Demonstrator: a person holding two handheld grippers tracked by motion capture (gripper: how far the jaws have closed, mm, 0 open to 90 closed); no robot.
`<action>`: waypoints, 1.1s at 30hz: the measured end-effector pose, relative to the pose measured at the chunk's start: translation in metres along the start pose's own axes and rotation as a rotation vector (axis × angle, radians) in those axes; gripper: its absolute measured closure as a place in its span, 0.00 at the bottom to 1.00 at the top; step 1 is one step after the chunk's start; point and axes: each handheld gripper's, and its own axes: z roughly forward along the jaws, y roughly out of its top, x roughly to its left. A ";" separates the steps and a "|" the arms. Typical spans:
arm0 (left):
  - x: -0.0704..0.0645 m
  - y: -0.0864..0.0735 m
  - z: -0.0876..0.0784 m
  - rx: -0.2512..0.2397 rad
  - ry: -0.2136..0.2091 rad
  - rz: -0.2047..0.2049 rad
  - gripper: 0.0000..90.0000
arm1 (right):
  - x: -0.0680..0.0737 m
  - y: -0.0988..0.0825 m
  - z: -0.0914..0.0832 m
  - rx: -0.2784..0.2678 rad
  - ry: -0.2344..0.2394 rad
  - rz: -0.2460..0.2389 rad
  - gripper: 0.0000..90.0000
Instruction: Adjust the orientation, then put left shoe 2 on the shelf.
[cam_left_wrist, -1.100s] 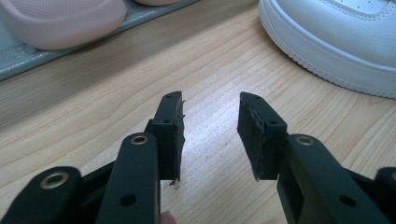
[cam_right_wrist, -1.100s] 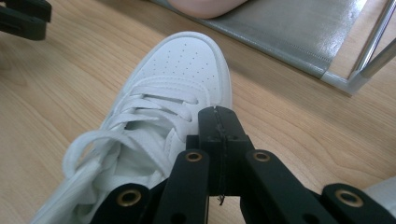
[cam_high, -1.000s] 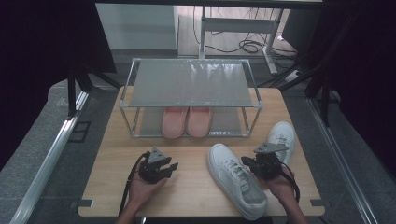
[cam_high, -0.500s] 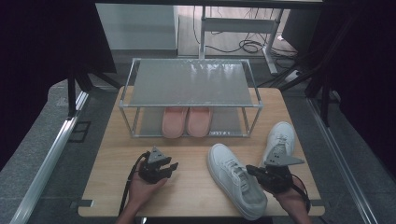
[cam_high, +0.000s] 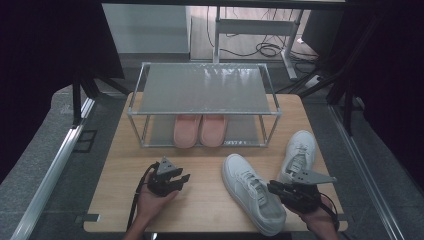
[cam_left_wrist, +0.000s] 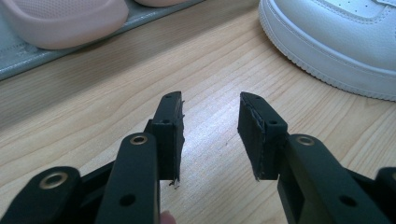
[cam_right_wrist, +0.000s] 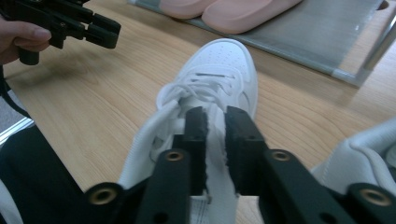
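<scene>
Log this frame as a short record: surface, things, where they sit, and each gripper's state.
surface: wooden table
rack: metal shoe rack at the table's far side
lower shelf: pink slippers, side by side
on table: near white sneaker; far white sneaker to its right
left gripper: open, nothing between the jaws, over bare wood
right gripper: at the near sneaker's heel end, jaws just been opening, tongue between them

White sneakers (cam_high: 252, 192), pink slippers (cam_high: 200, 130), black grippers, light woodgrain table (cam_high: 120, 165).
</scene>
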 end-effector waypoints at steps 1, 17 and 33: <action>0.000 0.000 0.000 -0.001 0.000 0.000 0.68 | -0.001 -0.002 -0.001 -0.002 -0.002 0.001 0.83; 0.000 0.000 0.001 0.005 -0.005 0.000 0.68 | -0.004 -0.016 0.013 0.026 -0.003 0.020 0.69; 0.000 0.000 0.000 0.001 -0.003 -0.003 0.67 | -0.001 -0.017 0.038 0.070 -0.066 0.017 0.69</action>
